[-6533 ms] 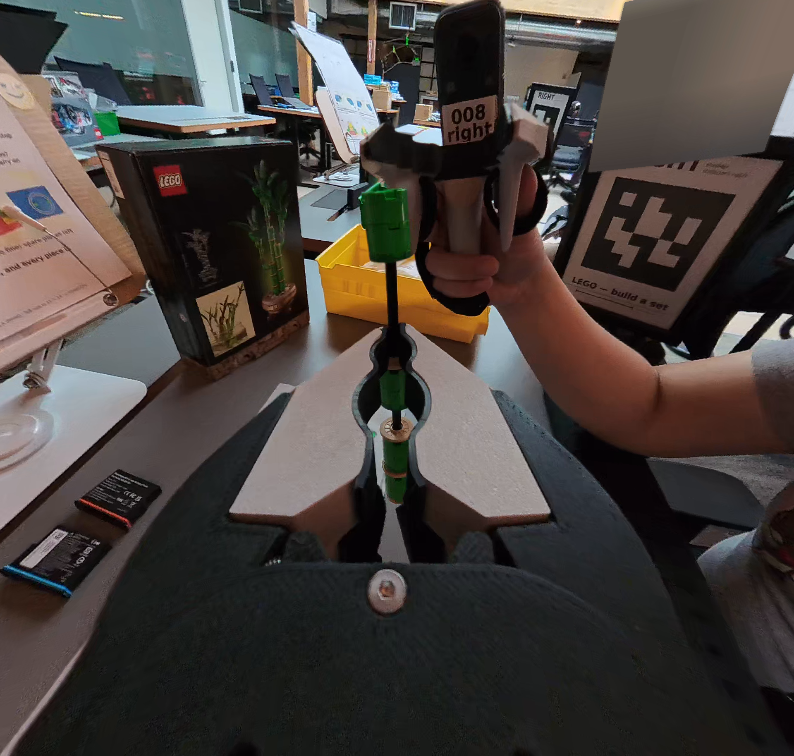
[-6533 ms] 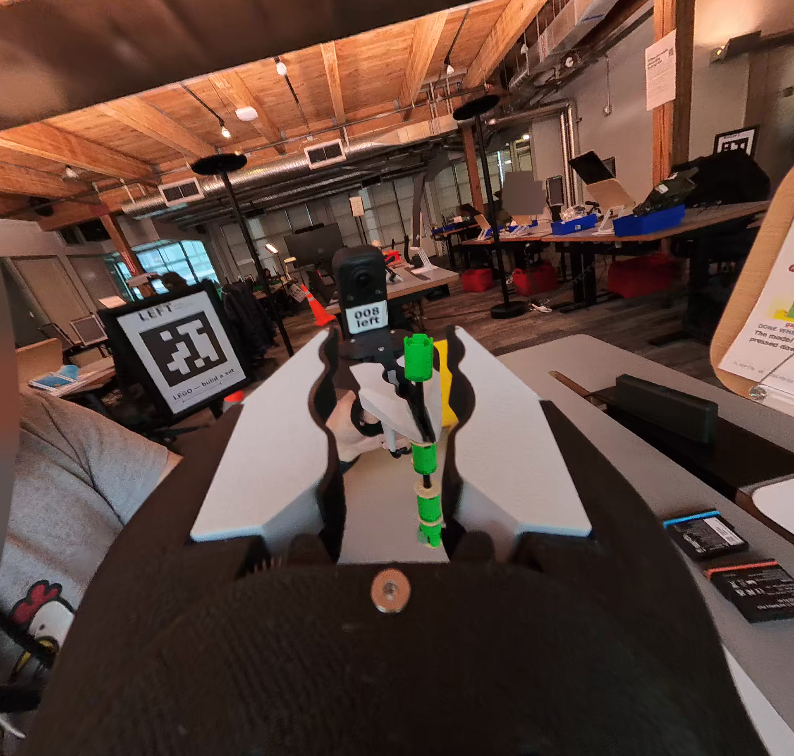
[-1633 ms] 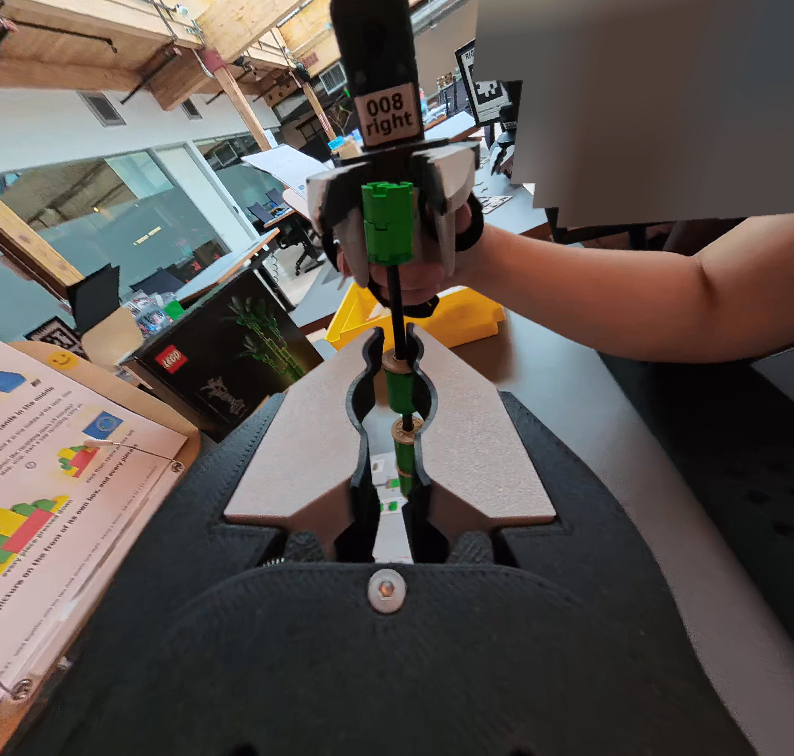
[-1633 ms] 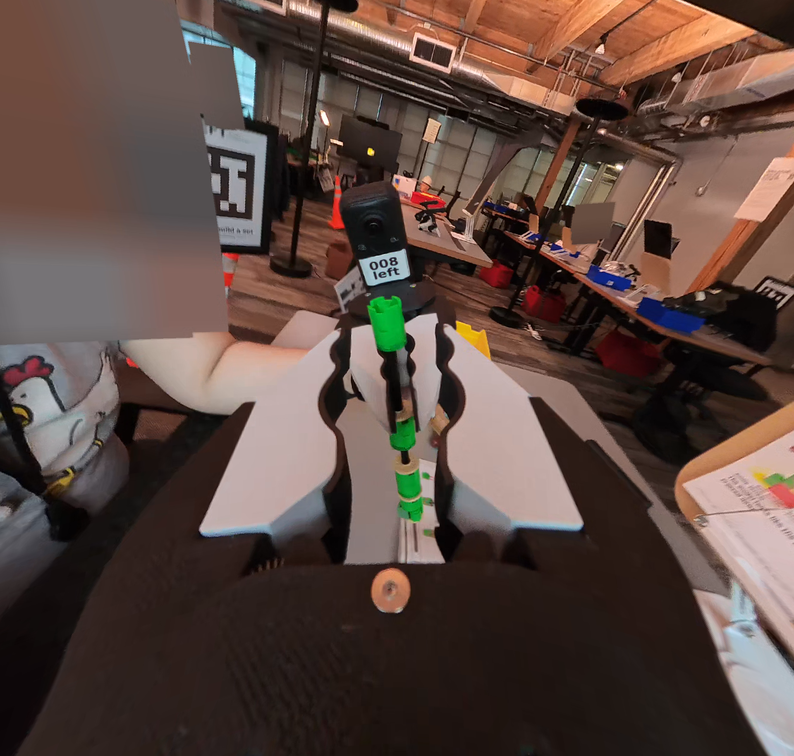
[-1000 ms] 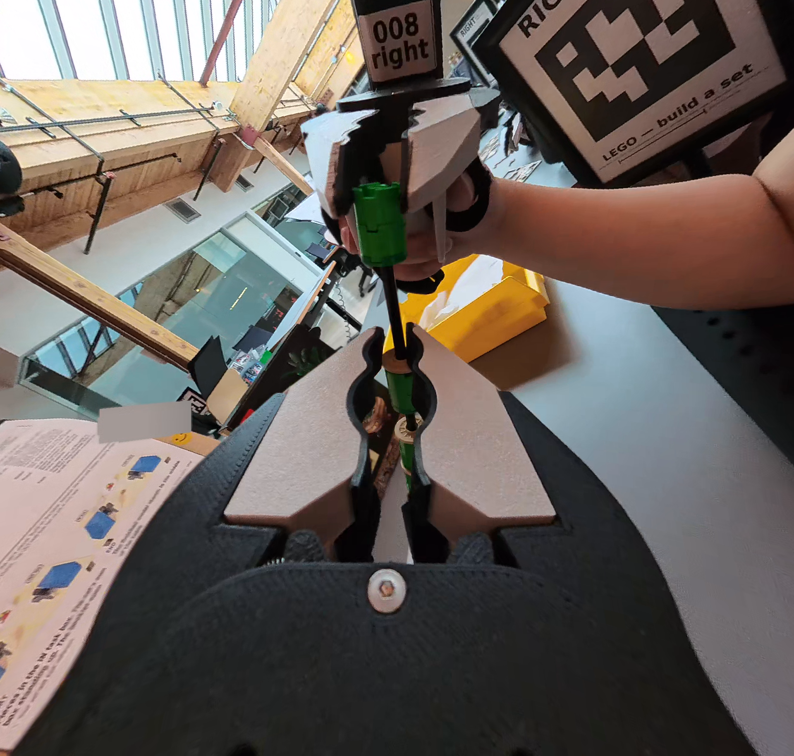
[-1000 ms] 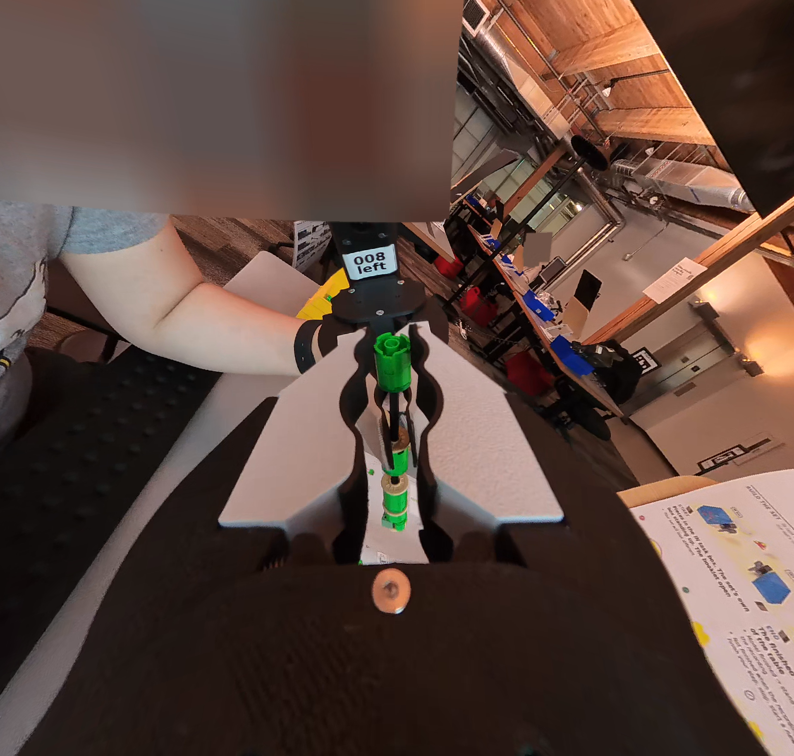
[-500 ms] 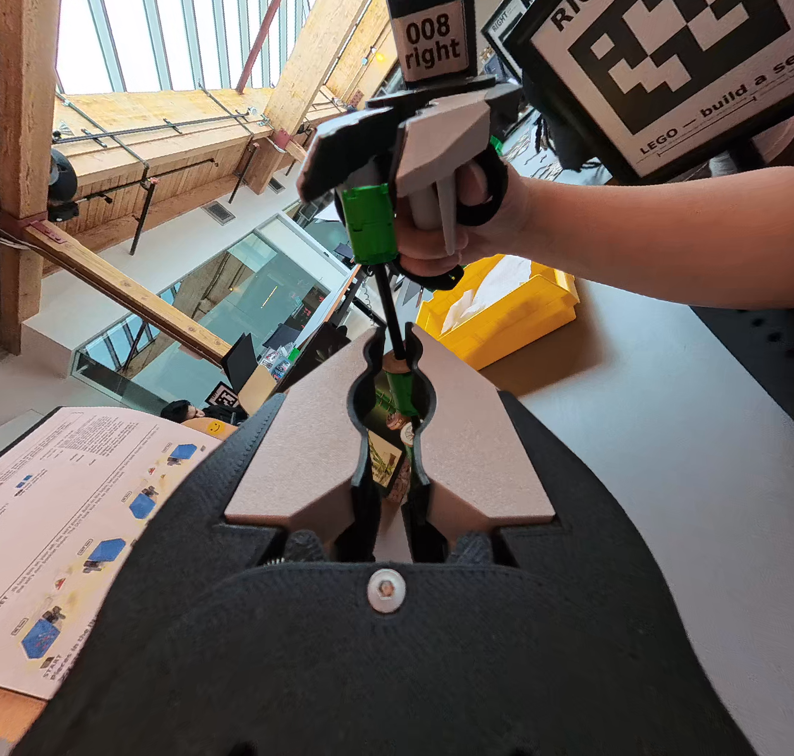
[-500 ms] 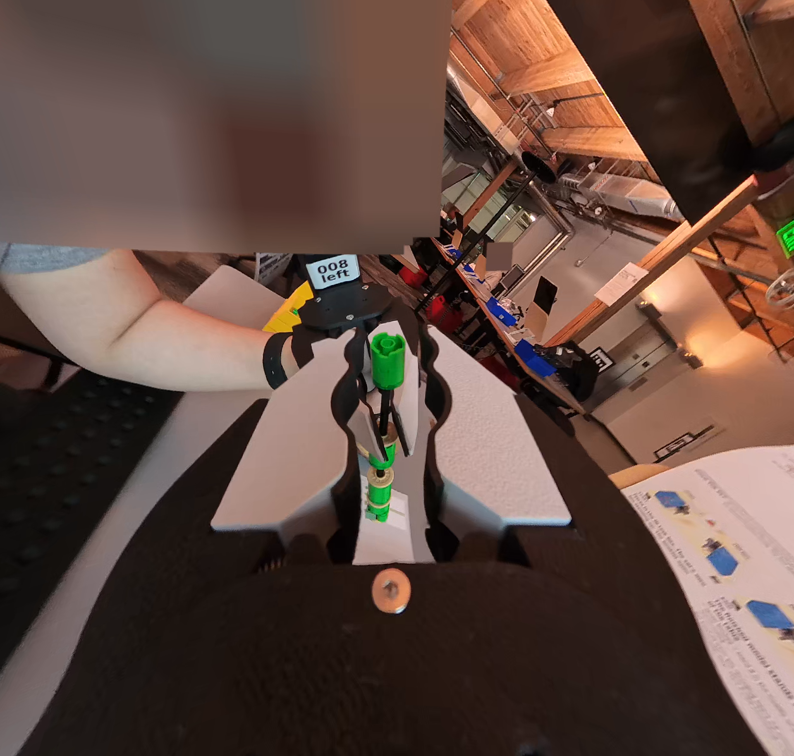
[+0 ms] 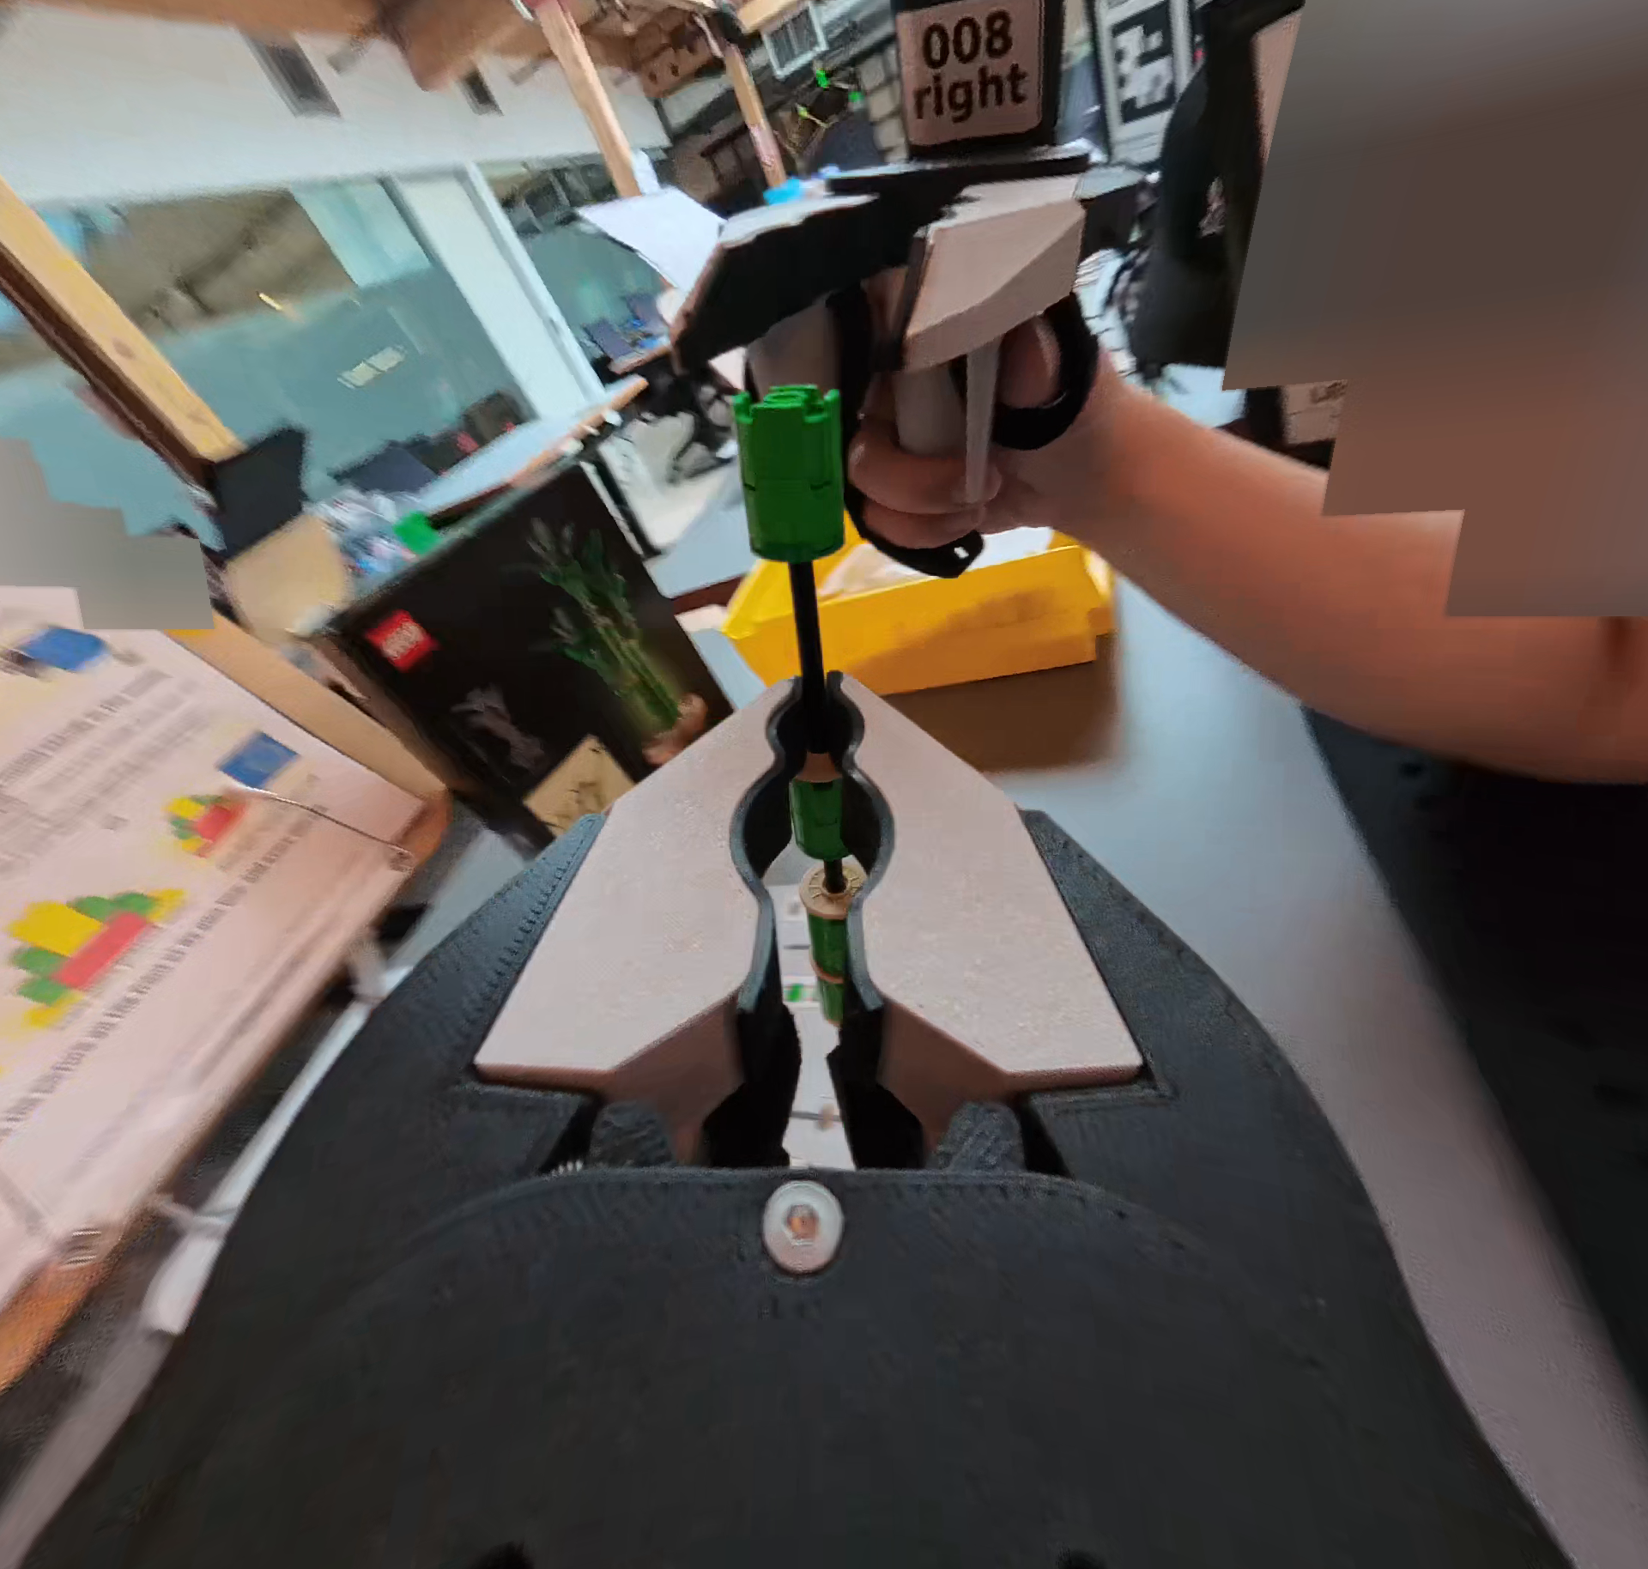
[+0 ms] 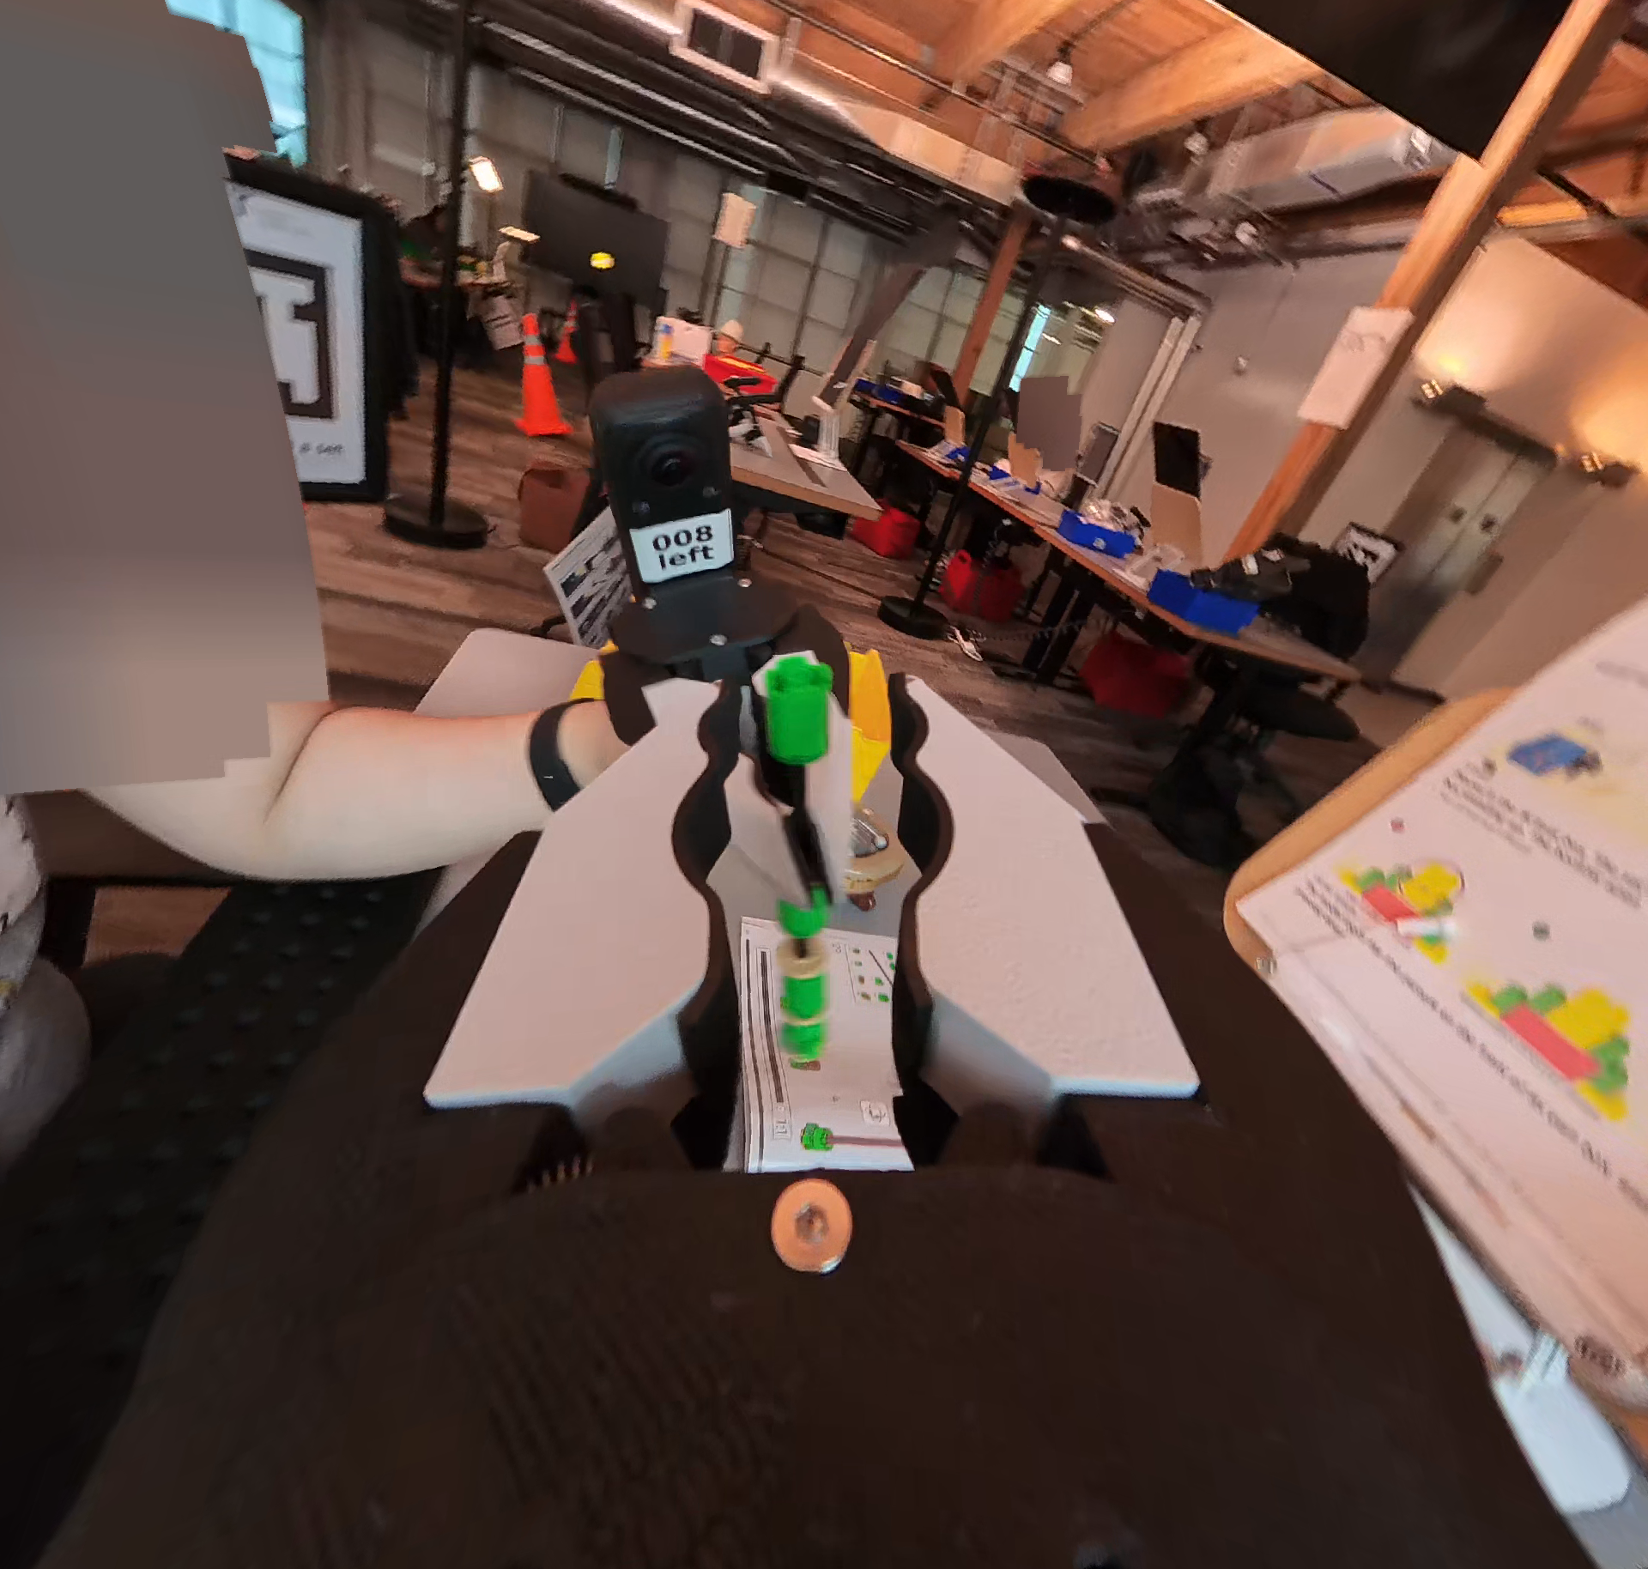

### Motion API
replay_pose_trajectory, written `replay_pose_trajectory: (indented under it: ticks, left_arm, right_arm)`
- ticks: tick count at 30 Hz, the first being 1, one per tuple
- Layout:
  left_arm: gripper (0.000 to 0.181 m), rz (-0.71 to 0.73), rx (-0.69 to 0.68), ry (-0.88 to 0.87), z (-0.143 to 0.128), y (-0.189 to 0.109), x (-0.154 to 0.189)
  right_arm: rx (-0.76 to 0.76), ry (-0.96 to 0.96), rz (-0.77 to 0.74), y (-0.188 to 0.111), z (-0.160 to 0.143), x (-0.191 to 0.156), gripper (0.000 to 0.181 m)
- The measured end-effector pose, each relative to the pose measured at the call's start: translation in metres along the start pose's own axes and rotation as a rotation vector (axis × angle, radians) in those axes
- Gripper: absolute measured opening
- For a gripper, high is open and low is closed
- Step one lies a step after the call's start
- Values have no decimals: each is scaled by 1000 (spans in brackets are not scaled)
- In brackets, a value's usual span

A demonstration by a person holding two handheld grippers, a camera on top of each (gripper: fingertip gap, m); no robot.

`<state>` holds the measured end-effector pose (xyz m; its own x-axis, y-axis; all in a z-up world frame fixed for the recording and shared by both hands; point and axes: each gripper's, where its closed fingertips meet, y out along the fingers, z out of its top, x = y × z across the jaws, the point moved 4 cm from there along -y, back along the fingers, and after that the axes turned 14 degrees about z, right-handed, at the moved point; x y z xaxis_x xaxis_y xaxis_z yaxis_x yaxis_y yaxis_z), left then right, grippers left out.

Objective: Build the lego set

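1. Two grippers meet in mid-air — left gripper (image 9: 810, 724) pinched nearly closed on the green stalk (image 9: 789, 474), right gripper (image 10: 807, 759) spread wide around it.
2. Stalk's lower end (image 10: 800, 1004) blurs out.

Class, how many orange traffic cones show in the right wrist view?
2: one cone at upper left; a smaller cone just behind it, to its right. Others may be hidden.
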<state>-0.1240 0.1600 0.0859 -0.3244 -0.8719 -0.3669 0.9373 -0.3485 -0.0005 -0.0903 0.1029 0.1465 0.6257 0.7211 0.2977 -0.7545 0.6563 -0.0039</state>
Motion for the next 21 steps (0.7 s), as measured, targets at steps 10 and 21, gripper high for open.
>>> replay_pose_trajectory:
  ticks: [10,21]
  left_arm:
    - [0,-77,-215,-431,-9,6,-10]
    - [0,-135,-318,-610,-22,9,-12]
  right_arm:
    - [116,422,-40,2,-14,31,33]
    - [73,707,-27,11,-51,44,24]
